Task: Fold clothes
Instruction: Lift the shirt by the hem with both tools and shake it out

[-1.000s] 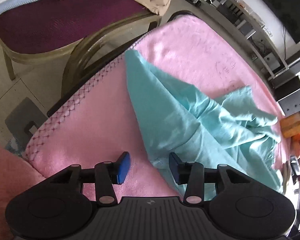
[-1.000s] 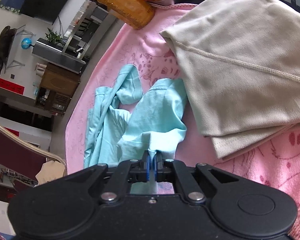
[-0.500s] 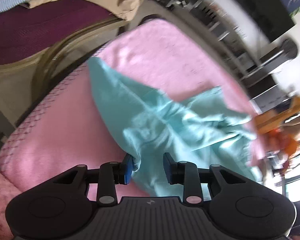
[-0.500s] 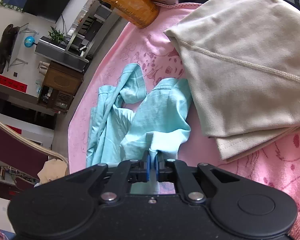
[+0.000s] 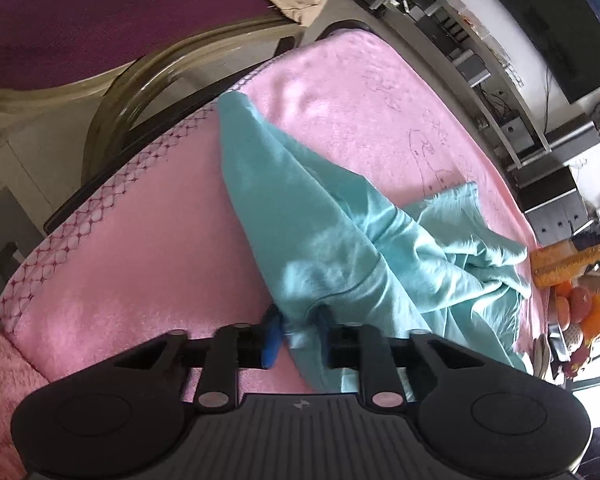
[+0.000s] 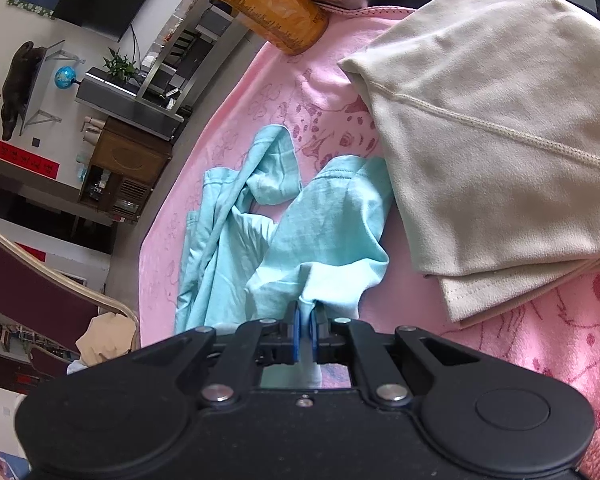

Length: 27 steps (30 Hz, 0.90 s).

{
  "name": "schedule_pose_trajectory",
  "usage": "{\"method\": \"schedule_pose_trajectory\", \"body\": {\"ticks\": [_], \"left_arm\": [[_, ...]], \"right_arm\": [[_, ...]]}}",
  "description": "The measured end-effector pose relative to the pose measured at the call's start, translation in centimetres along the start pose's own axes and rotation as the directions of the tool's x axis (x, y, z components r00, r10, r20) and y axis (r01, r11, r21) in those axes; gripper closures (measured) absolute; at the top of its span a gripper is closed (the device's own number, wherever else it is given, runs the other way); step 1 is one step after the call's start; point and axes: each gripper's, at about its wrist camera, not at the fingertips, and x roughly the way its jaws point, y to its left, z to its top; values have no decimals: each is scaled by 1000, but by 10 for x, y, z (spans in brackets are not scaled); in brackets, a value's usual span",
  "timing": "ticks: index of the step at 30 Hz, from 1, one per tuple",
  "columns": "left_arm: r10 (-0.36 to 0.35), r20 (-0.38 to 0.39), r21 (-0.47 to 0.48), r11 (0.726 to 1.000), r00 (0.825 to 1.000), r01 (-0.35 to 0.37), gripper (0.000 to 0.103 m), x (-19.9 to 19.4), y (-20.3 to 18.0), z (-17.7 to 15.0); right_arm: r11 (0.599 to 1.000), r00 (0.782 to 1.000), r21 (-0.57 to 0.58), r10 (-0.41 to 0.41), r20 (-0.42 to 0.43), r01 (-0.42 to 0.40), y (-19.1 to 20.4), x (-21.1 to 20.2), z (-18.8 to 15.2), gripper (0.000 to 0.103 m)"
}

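Observation:
A crumpled teal garment (image 5: 340,232) lies on a pink towel (image 5: 148,240) that covers the table. In the left wrist view my left gripper (image 5: 298,332) sits at the garment's near corner, its blue pads pressed on a thick bunch of the cloth. In the right wrist view the same teal garment (image 6: 324,232) spreads away from me. My right gripper (image 6: 306,322) is shut on a fold of its near edge, and the cloth rises slightly at the pinch.
A folded beige garment (image 6: 500,140) lies right of the teal one, touching its edge. An orange packet (image 6: 260,4) and fruit sit at the table's far end. A maroon chair (image 5: 100,20) with clothes on it stands beyond the table edge.
My left gripper moved right onto the garment's corner and its fingers closed from wide open onto the cloth. The right gripper stayed shut on the garment and barely shifted.

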Motion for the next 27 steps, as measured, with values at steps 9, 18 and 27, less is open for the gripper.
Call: {"method": "schedule_pose_trajectory", "body": {"ticks": [9,18,27], "left_arm": [[-72,20,-7,997,997,72,102,-21,-2,2],[-258,228,35,966,939,256,102,-133,-35,36],[-507,502,270,861,700,430,102,-296,-88,35]], "right_arm": [[999,998,-24,42,39,-41,4,-11,-2,97],[985,977,-31,174,125,-172,45,-65,-1,100],[835,772,-407,521,364,-371,164,-268,-27,100]]}}
